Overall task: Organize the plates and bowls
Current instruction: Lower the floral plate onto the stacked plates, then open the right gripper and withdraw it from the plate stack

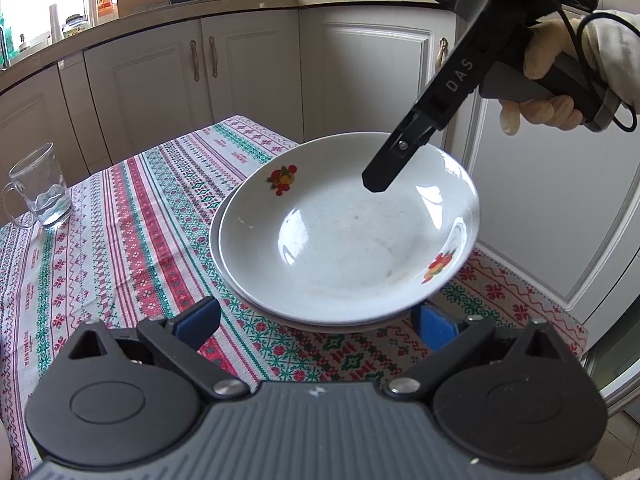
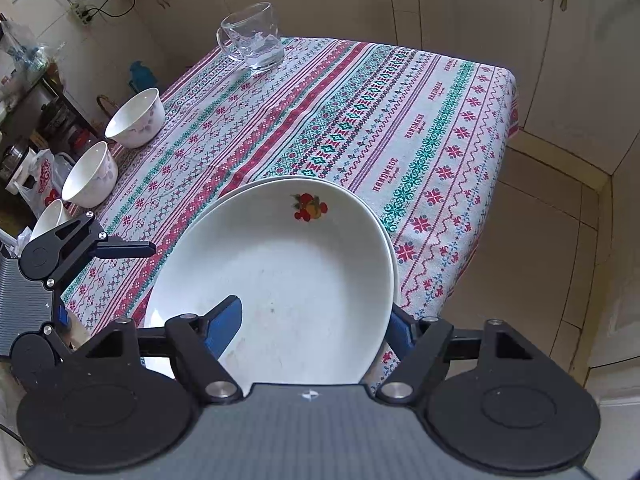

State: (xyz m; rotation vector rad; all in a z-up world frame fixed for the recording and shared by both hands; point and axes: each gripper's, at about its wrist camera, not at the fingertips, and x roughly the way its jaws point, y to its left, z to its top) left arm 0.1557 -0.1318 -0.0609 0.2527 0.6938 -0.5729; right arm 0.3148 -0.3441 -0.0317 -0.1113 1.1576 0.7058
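1. On the patterned tablecloth, near the table's edge, a white plate with fruit motifs sits tilted on another plate whose rim peeks out beneath.
2. The right gripper straddles the top plate's rim, one blue pad inside the dish, the other outside; whether it pinches I cannot tell.
3. The left gripper hangs wide open just beside the plates, holding nothing.
4. Three white bowls line the far side; a glass mug stands well apart.
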